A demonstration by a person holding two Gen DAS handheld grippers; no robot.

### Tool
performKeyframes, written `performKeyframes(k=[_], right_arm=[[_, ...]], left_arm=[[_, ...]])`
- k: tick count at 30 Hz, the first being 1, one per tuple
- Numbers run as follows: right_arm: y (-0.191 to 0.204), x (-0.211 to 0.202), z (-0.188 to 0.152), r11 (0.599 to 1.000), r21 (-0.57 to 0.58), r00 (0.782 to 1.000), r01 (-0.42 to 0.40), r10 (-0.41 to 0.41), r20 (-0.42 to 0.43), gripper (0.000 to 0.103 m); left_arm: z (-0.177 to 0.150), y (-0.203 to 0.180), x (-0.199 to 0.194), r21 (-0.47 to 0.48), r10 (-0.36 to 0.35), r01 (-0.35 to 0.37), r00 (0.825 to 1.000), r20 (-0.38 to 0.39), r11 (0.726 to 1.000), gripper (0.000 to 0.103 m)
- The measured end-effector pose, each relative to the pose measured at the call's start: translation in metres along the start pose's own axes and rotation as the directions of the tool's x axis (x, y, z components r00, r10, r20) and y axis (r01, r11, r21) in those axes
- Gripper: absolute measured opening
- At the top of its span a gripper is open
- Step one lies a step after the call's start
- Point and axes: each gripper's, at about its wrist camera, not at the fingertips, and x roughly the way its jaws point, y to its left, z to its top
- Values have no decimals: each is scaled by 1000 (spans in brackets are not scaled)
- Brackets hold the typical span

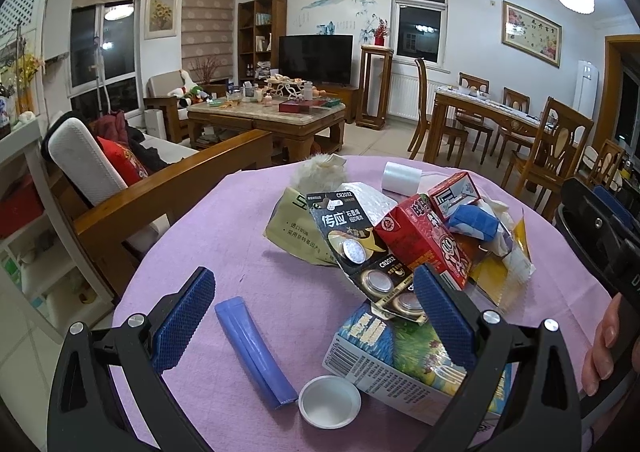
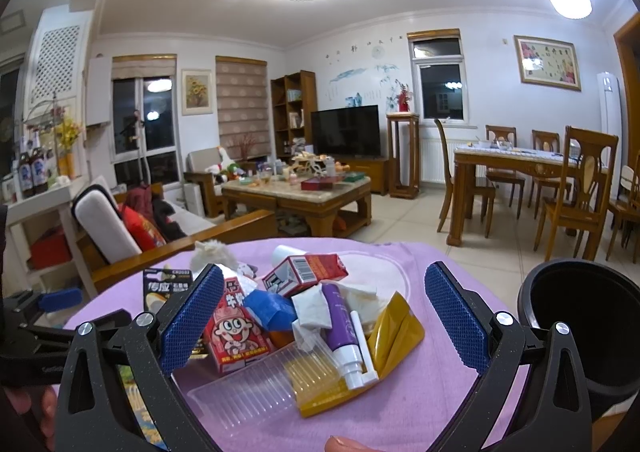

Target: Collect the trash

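A heap of trash lies on the purple-clothed table (image 1: 200,236): a red milk carton (image 1: 420,240), a black coin-battery card (image 1: 360,252), a blue-green carton (image 1: 400,352), a blue rolled tube (image 1: 252,348) and a white cap (image 1: 330,400). My left gripper (image 1: 316,316) is open above the tube and cap. In the right wrist view my right gripper (image 2: 324,324) is open around the heap: the red carton (image 2: 236,332), a purple spray bottle (image 2: 344,332), a clear plastic tray (image 2: 256,384) and a gold wrapper (image 2: 392,336). A black bin (image 2: 588,324) stands at the right.
A wooden sofa (image 1: 160,187) with a red cushion stands left of the table. A coffee table (image 1: 268,115), a TV and a dining set (image 1: 500,119) stand farther back. The right gripper's body (image 1: 600,236) shows at the right edge of the left wrist view.
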Motion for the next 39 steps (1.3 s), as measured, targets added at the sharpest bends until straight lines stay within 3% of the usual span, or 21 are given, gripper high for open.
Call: performKeyframes(k=[39], right_arm=[[-1,1,1,1000,8,1000,0,0,-4,99]], left_arm=[[-1,1,4,-7,-2,2,1000,-18,1000,98]])
